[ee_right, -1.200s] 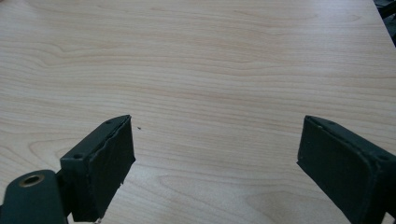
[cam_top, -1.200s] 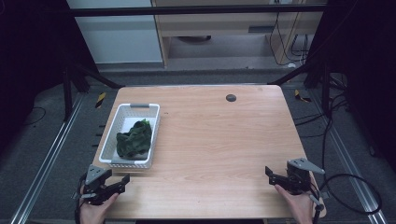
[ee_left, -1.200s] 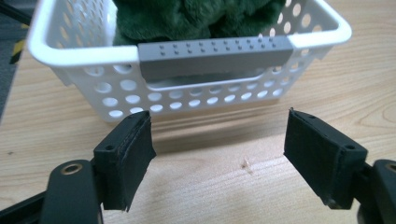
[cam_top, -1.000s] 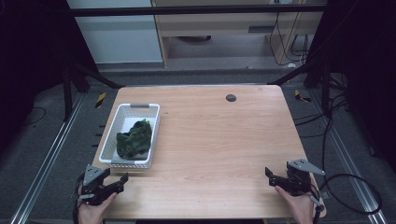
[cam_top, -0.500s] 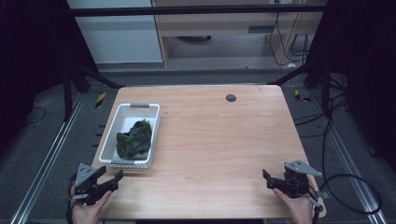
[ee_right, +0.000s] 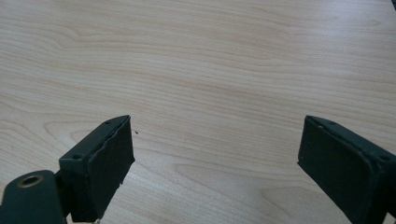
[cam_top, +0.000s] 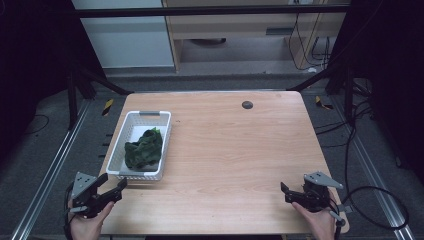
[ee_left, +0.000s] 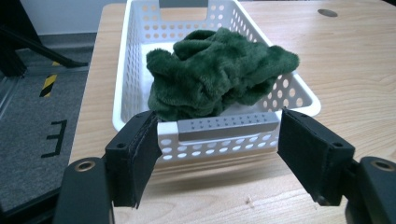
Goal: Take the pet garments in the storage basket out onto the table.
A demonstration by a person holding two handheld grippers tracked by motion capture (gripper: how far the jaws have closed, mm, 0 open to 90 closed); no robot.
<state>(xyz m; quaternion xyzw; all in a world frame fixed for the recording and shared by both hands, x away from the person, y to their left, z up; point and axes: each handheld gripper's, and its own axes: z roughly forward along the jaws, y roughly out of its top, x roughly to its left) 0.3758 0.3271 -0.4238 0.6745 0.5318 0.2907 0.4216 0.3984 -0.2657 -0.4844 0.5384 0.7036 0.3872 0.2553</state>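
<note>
A white perforated basket (cam_top: 117, 150) stands at the table's left side, with a crumpled dark green plush cloth (cam_top: 145, 149) inside it. In the left gripper view the cloth (ee_left: 219, 70) is heaped in the basket (ee_left: 130, 56), whose near grey handle bar (ee_left: 224, 128) faces me. My left gripper (cam_top: 114, 186) hovers open at the table's near left corner, just short of the basket, its jaws (ee_left: 217, 128) wide apart with nothing between them. My right gripper (cam_top: 286, 193) is open at the near right over bare wood (ee_right: 210, 56), jaws (ee_right: 217, 135) holding nothing.
A small dark round grommet (cam_top: 247, 105) sits in the tabletop near the far edge. Black frame posts stand at both sides. Cables (cam_top: 370, 190) trail on the floor at the right, and yellow-black tape (cam_top: 107, 106) marks the floor at the left.
My left gripper has risen a little and drifted left toward the table's near corner. The right gripper, the basket and the cloth have stayed put.
</note>
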